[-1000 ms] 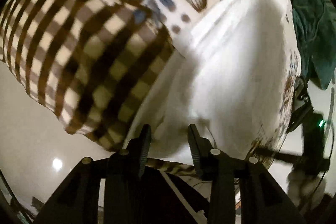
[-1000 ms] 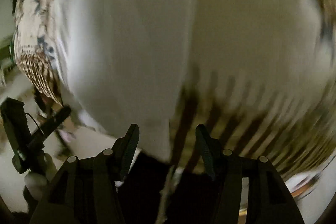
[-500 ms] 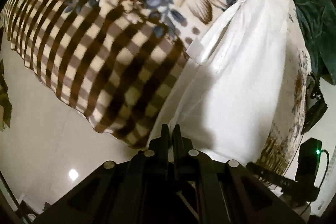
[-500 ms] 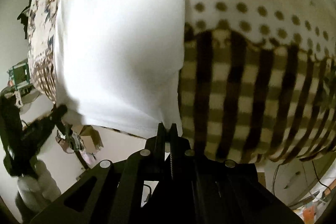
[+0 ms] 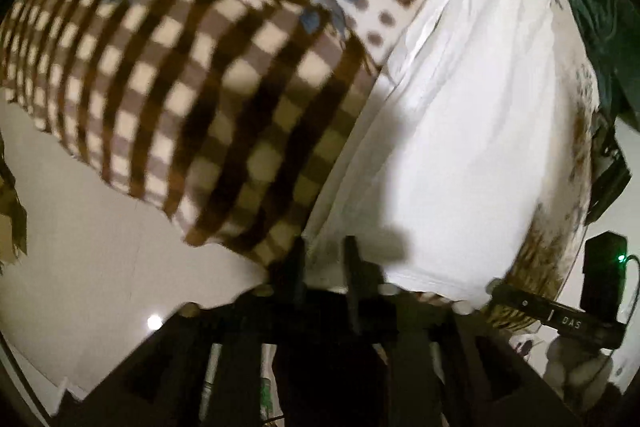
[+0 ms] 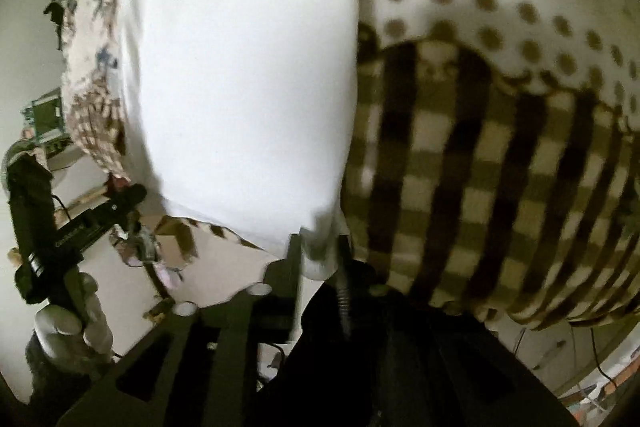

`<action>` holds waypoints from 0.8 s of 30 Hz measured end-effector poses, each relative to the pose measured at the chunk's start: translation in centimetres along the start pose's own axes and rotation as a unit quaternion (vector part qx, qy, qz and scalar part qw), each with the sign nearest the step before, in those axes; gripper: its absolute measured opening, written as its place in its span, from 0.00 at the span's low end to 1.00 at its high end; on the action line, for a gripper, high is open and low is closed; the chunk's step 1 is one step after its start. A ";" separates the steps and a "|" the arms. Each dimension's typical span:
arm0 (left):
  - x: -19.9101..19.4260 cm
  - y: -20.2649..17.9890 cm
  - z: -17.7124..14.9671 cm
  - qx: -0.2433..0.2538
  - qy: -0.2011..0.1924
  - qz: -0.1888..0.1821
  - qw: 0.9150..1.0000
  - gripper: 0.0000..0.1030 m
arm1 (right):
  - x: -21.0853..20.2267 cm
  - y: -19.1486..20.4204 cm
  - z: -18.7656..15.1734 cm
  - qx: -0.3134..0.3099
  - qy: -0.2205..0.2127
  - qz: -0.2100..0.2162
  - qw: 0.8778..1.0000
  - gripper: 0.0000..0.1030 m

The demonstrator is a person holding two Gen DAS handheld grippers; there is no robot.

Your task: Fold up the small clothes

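White garment point(image 5: 460, 131) lies spread flat on the bed point(image 5: 192, 75), reaching right down to the bed's near edge, its hem running along that edge over the checked cover. Left gripper point(image 5: 324, 259) sits at the hem near the garment's left corner, jaws a narrow gap apart with white cloth showing between them; whether they actually pinch it, I cannot tell, the view is blurred. Right gripper point(image 6: 318, 251) is at the other corner on the same edge, and here a wad of white fabric is plainly bunched between the narrow jaws, so it's holding.

This looks like thin, light, floppy cloth: no stiffness at all, it will sag and drag between two hold points. Best taken just where the tongs are, at the two hem corners, with a good bite so the smooth fabric doesn't slide out when lifted.
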State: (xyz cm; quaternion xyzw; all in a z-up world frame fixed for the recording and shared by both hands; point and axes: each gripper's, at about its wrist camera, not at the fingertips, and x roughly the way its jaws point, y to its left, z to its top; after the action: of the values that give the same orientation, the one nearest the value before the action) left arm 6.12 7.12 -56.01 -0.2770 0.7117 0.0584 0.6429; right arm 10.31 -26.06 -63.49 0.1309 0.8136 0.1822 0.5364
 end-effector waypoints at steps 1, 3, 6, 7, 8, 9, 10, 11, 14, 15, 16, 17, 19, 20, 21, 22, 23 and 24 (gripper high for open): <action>-0.9 -0.2 0.1 -0.004 -0.008 -0.009 1.000 0.24 | -1.0 -0.5 0.0 0.003 -0.004 0.007 1.000 0.47; -2.9 -1.1 0.7 -0.007 -0.027 -0.020 0.999 0.35 | -3.4 -1.5 0.3 0.008 -0.024 0.024 0.999 0.48; -5.9 -4.2 3.7 0.004 -0.069 -0.051 0.996 0.52 | -7.4 -1.8 1.8 0.007 -0.063 0.025 0.998 0.48; -6.8 -5.9 6.0 0.010 -0.089 -0.072 0.993 0.52 | -8.9 -1.8 2.7 0.006 -0.076 0.025 0.997 0.48; -7.3 -7.0 7.8 0.015 -0.099 -0.084 0.991 0.52 | -10.3 -1.9 3.9 0.007 -0.090 0.025 0.996 0.48; -7.6 -8.3 9.8 0.022 -0.109 -0.094 0.989 0.52 | -11.9 -2.1 5.1 0.009 -0.103 0.026 0.994 0.48; -7.6 -9.9 12.2 0.029 -0.118 -0.101 0.988 0.52 | -13.7 -2.2 7.1 0.012 -0.122 0.026 0.992 0.48; -7.8 -11.6 15.4 0.041 -0.130 -0.109 0.985 0.52 | -14.8 -2.4 8.5 0.014 -0.133 0.024 0.991 0.48; -7.1 -16.8 24.0 0.086 -0.145 -0.124 0.978 0.52 | -18.7 -2.5 15.2 0.022 -0.184 0.012 0.983 0.48; -6.8 -17.8 26.2 0.101 -0.147 -0.124 0.976 0.52 | -19.8 -2.7 17.4 0.026 -0.197 0.008 0.980 0.48; -5.9 -20.0 29.8 0.123 -0.145 -0.115 0.975 0.52 | -21.0 -2.9 19.9 0.032 -0.209 0.008 0.977 0.48; -5.4 -21.0 31.4 0.134 -0.143 -0.110 0.974 0.52 | -22.1 -3.0 22.6 0.039 -0.224 0.013 0.974 0.48; -3.1 -23.4 36.0 0.161 -0.131 -0.088 0.974 0.50 | -23.8 -3.1 27.6 0.050 -0.247 0.022 0.967 0.48; -1.6 -24.4 38.1 0.172 -0.124 -0.076 0.974 0.49 | -24.7 -3.2 30.2 0.057 -0.258 0.021 0.964 0.48; -0.7 -24.8 39.3 0.180 -0.119 -0.073 0.974 0.45 | -24.8 -2.6 32.2 0.063 -0.265 0.023 0.962 0.48; 0.4 -25.4 40.9 0.191 -0.117 -0.067 0.972 0.34 | -25.1 -2.6 34.6 0.068 -0.267 0.027 0.961 0.48; 1.2 -25.9 41.8 0.202 -0.112 -0.067 0.971 0.09 | -25.1 -2.5 37.0 0.074 -0.265 0.031 0.961 0.48; 1.3 -26.3 42.2 0.206 -0.110 -0.065 0.970 0.03 | -24.3 -1.6 39.1 0.081 -0.264 0.033 0.960 0.48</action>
State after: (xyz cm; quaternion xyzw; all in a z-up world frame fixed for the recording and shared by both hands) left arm 55.72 3.18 -57.12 -0.1758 0.6140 -0.1014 0.7627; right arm 55.80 -31.35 -58.12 0.2438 0.6500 0.0920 0.7139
